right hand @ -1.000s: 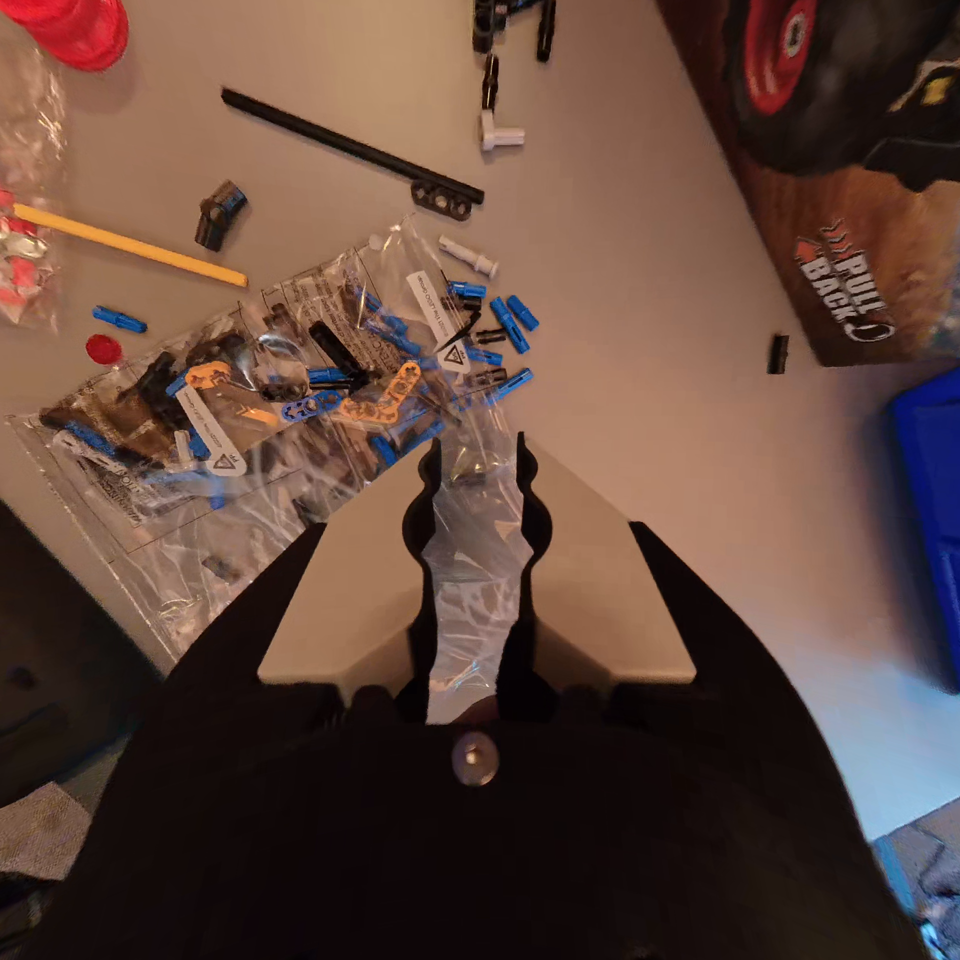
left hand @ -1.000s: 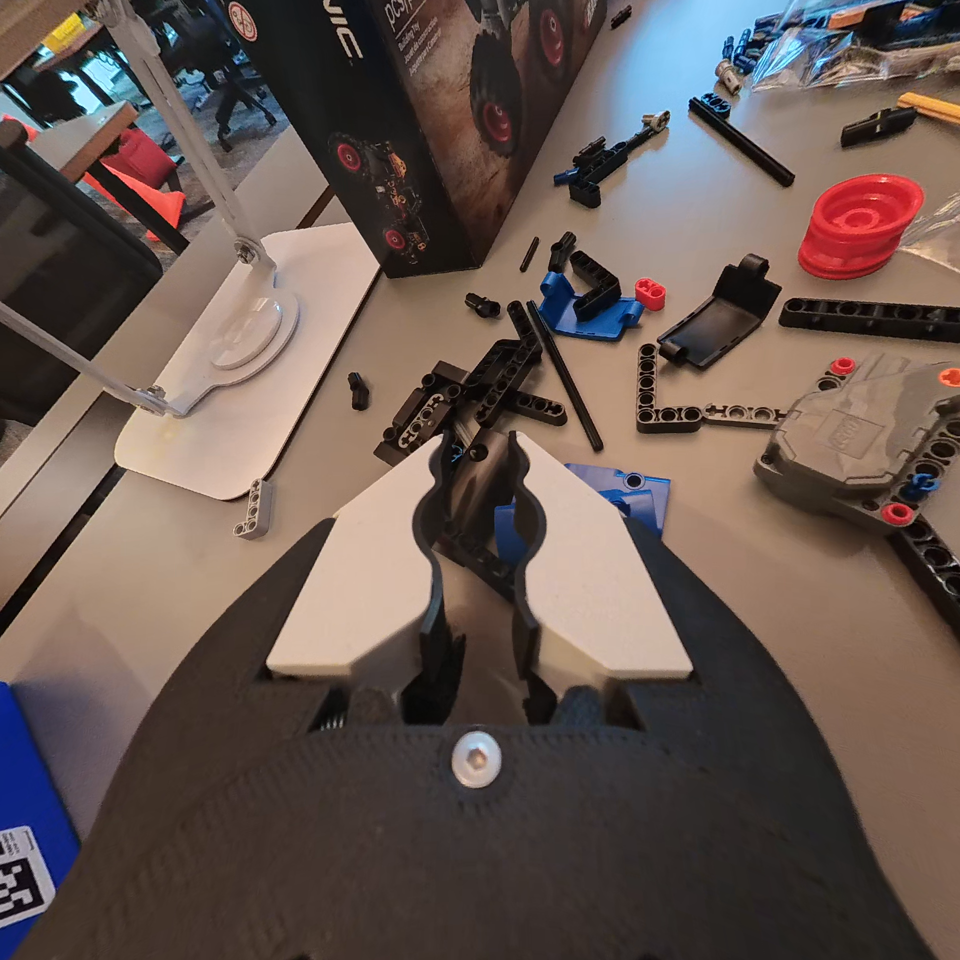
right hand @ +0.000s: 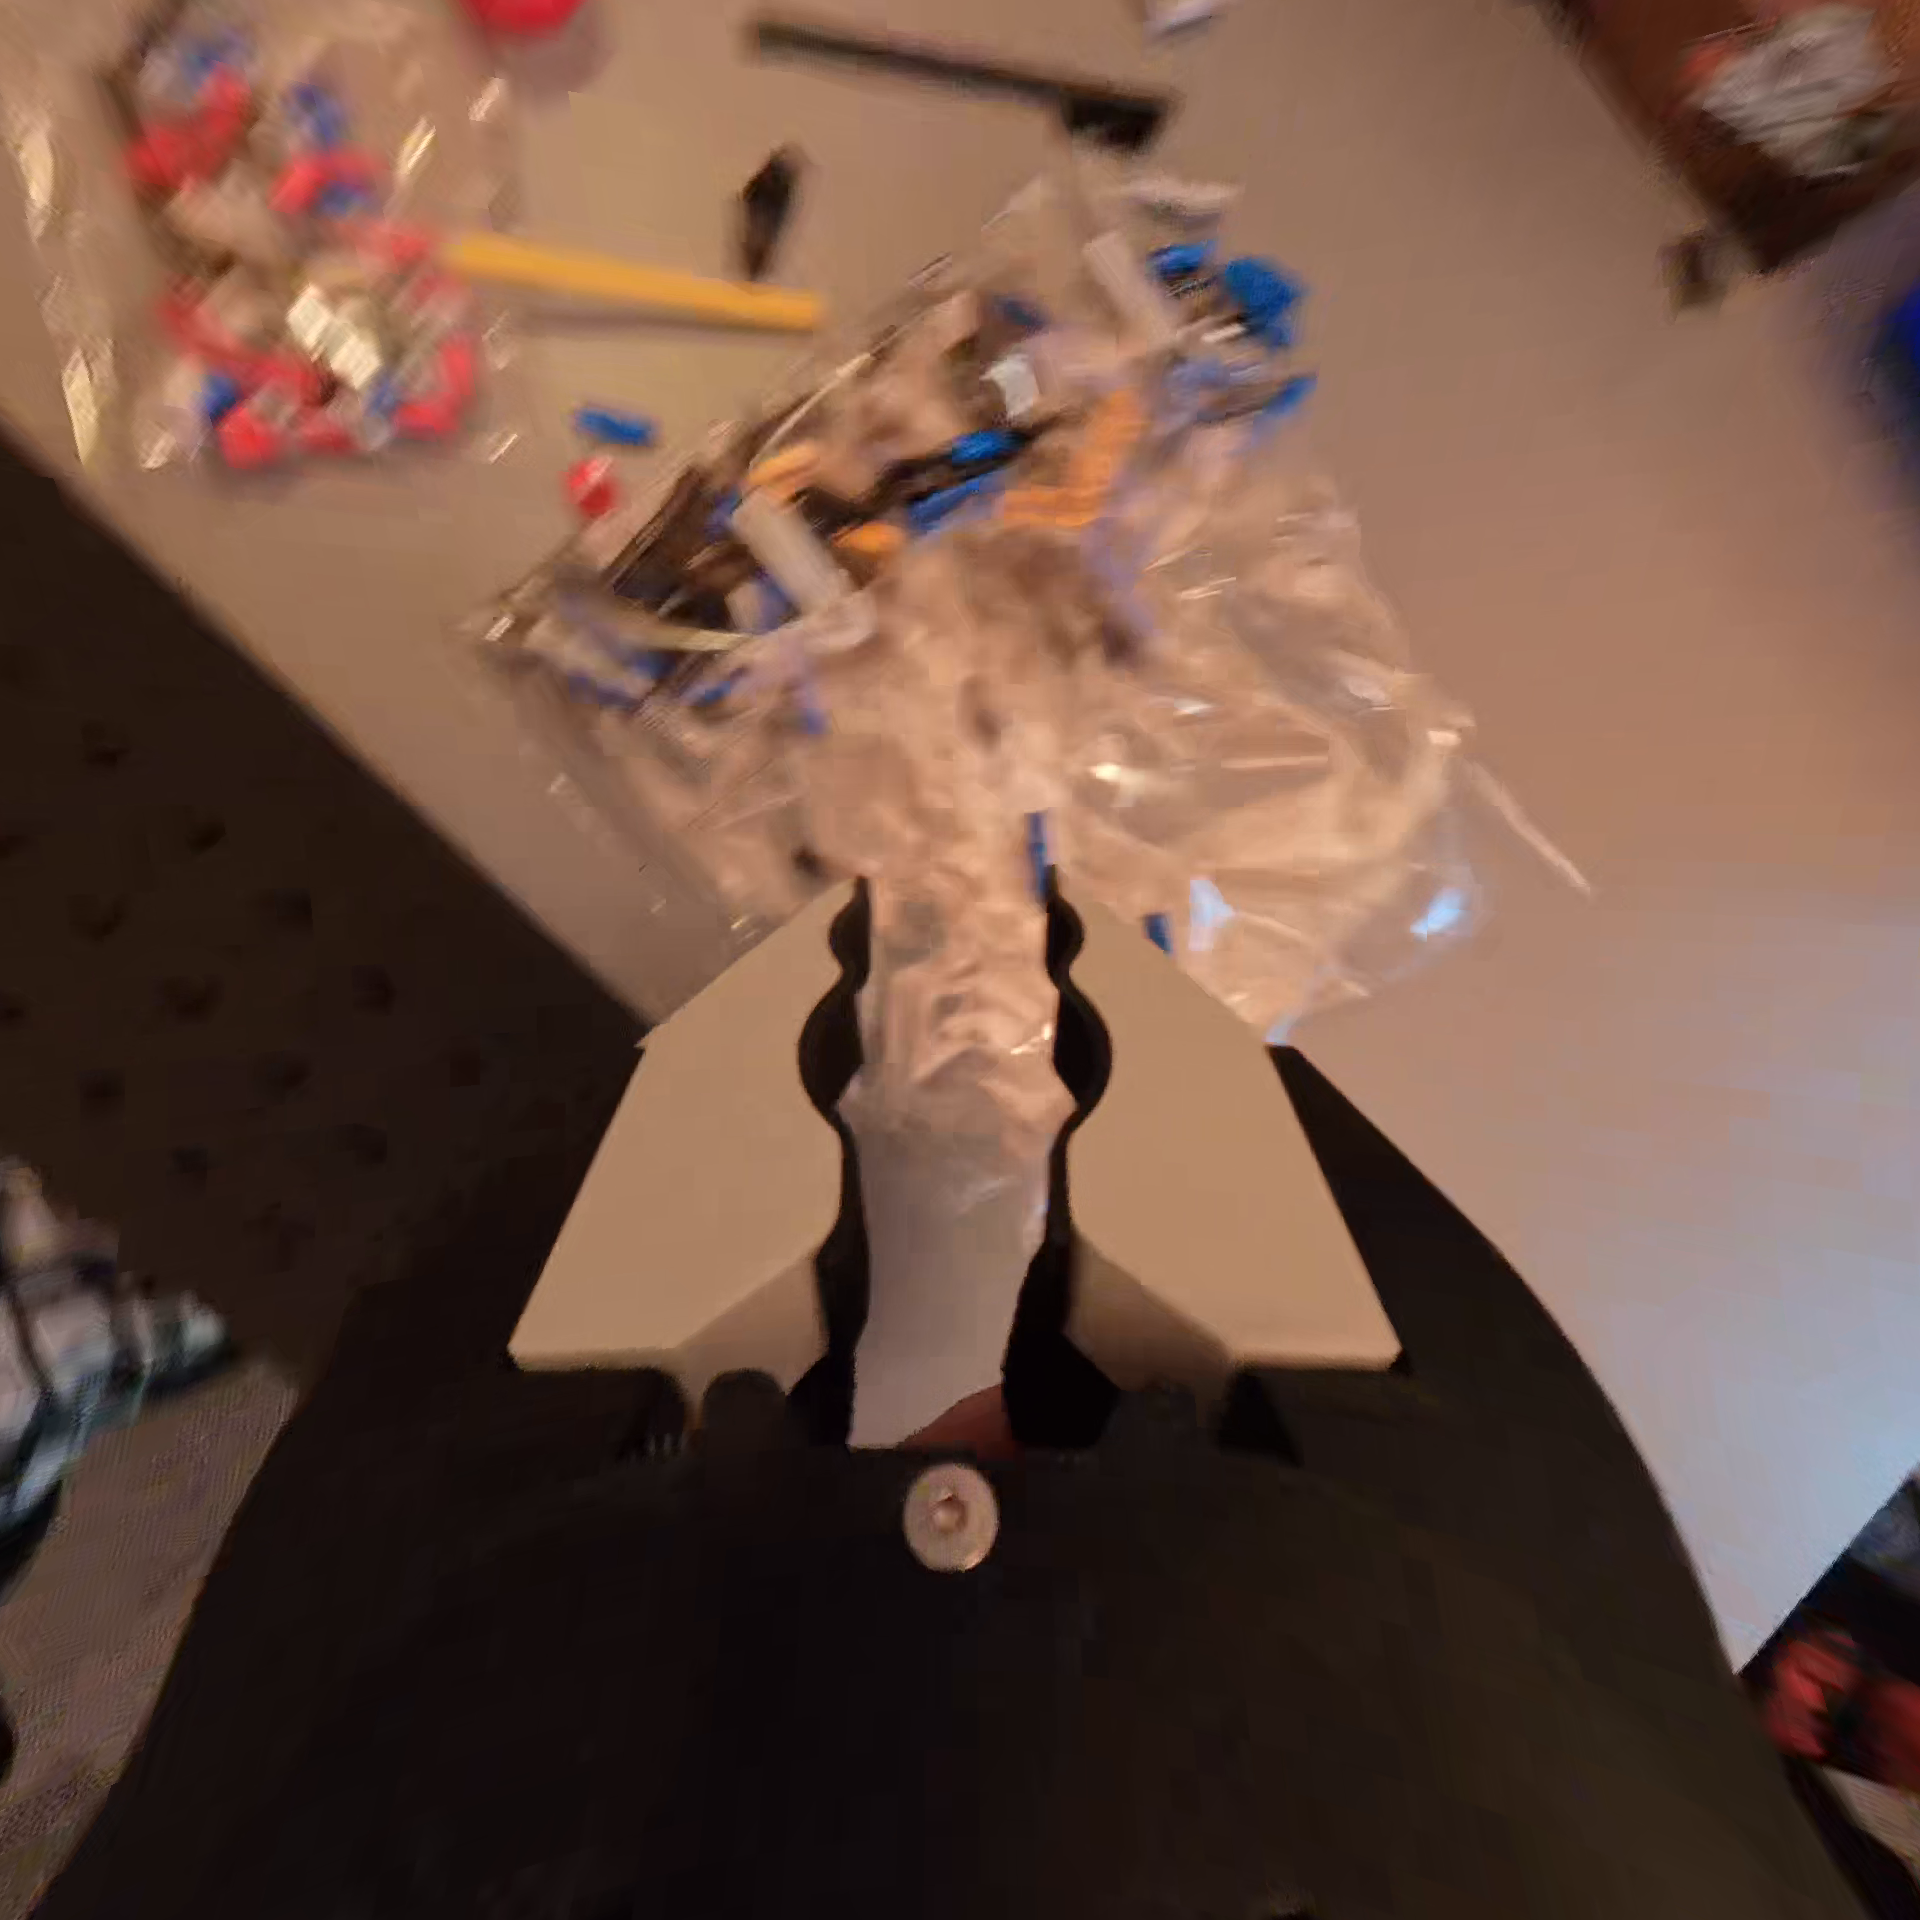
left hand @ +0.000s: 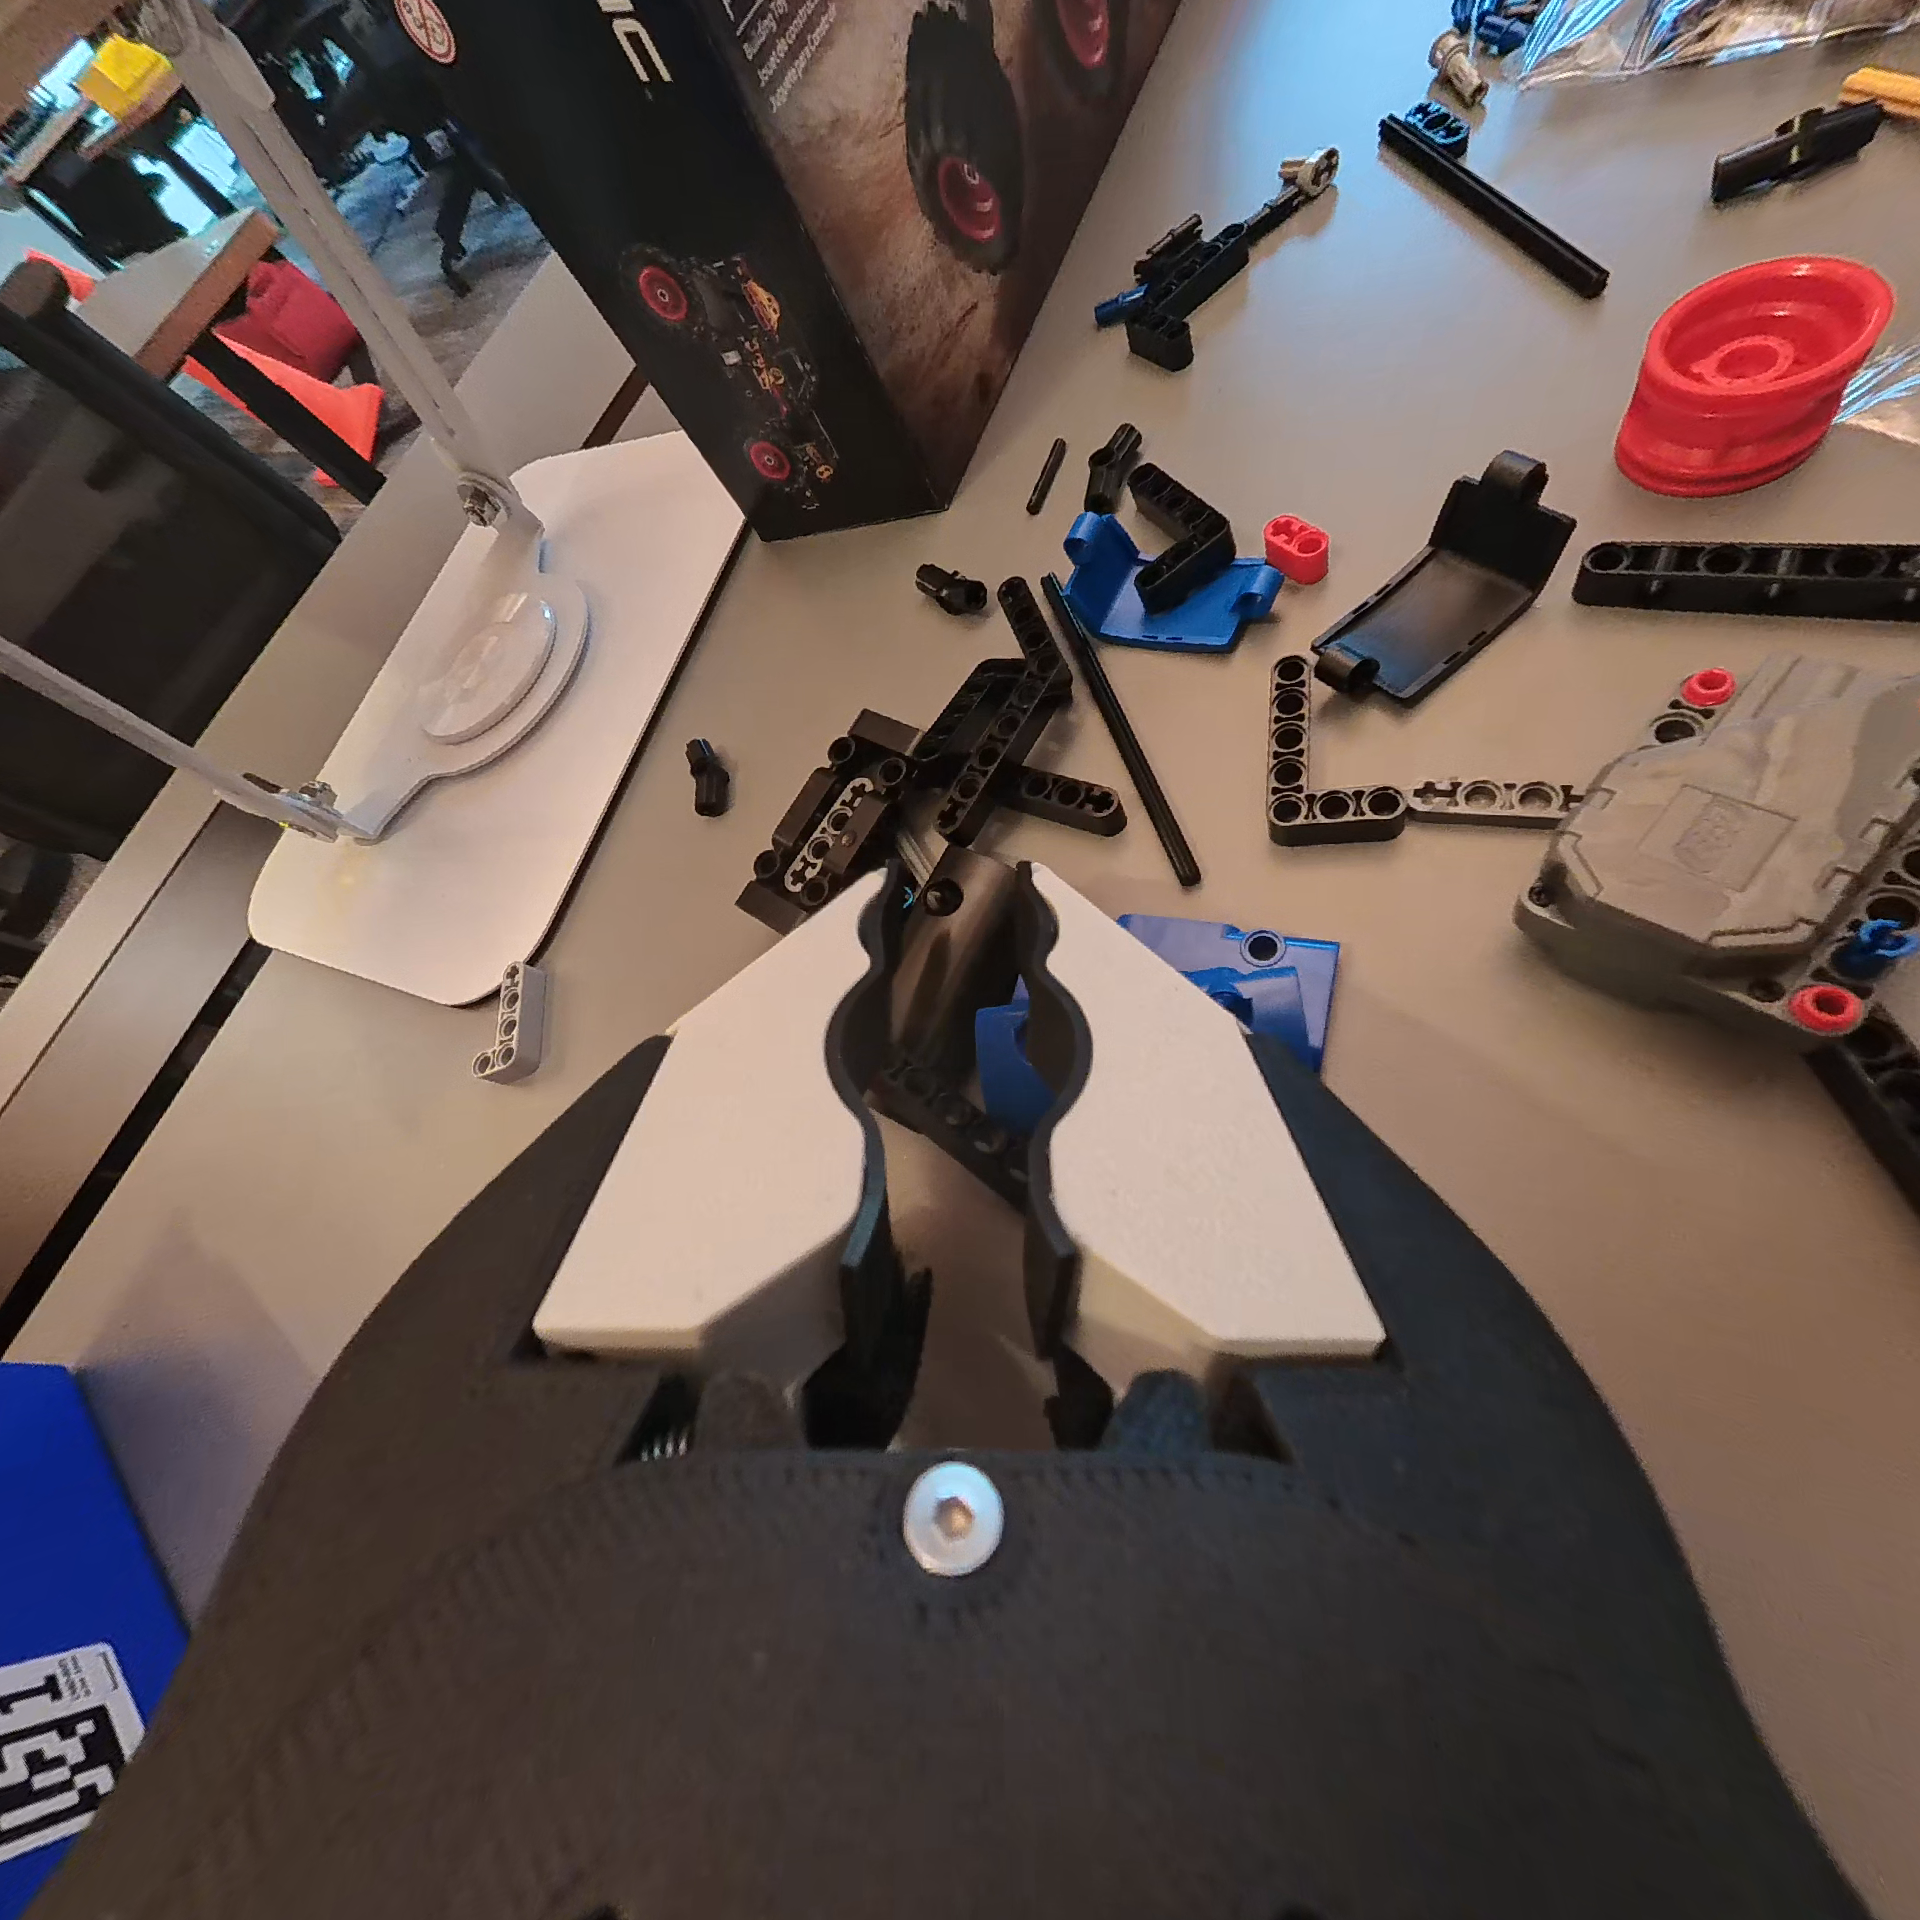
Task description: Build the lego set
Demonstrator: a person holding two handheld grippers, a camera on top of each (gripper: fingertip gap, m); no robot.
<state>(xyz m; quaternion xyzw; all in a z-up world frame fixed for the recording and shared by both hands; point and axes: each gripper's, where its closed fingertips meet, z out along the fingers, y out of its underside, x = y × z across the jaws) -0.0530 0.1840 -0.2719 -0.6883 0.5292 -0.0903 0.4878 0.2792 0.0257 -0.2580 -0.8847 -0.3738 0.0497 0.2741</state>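
grey table (left hand: 1351, 1299), office chairs (left hand: 135, 197) beyond, dim room

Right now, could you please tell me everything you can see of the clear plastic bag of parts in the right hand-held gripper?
The clear plastic bag is thin, crinkled, glossy film, gathered to a neck that runs between the fingers of the right hand-held gripper, which is shut on it. Beyond the fingertips it fans out, bunched and apparently raised above the beige table. Inside show small blue, black, orange and white pieces, crowded toward its far left side. The picture is motion-blurred, so single parts and whether any corner touches the table cannot be told.
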